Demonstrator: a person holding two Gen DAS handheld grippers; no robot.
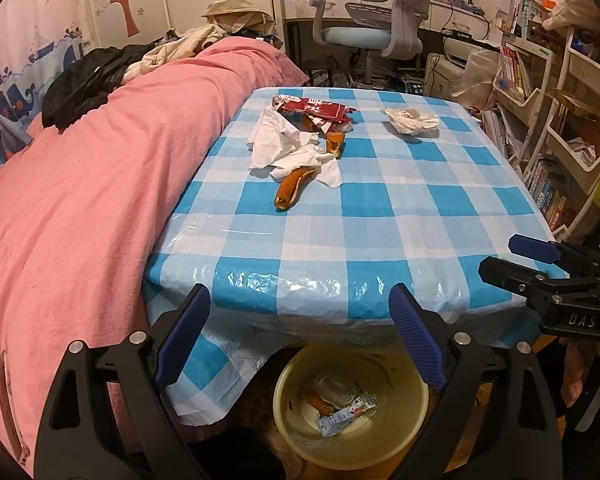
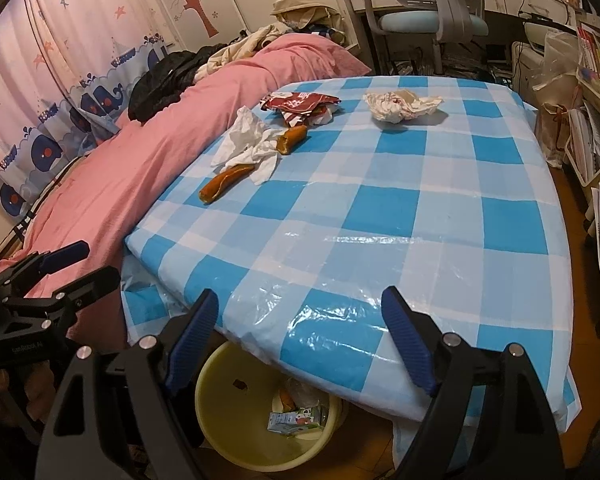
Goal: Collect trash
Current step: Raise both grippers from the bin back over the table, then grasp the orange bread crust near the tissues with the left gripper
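Trash lies on the far part of the blue-checked table (image 1: 380, 208) (image 2: 380, 208): white tissues (image 1: 284, 144) (image 2: 246, 140), orange peel pieces (image 1: 294, 190) (image 2: 224, 184), a red wrapper (image 1: 314, 108) (image 2: 300, 102) and a crumpled tissue ball (image 1: 410, 120) (image 2: 396, 106). A yellow bin (image 1: 350, 404) (image 2: 244, 420) on the floor under the near table edge holds a small carton and peel. My left gripper (image 1: 300, 332) is open and empty above the bin. My right gripper (image 2: 300, 336) is open and empty over the near table edge; it also shows in the left wrist view (image 1: 516, 256).
A pink duvet (image 1: 80, 200) (image 2: 140, 140) with clothes lies left of the table. A desk chair (image 1: 368, 20) stands behind it. Bookshelves (image 1: 560, 120) line the right side. The left gripper shows at the lower left of the right wrist view (image 2: 84, 264).
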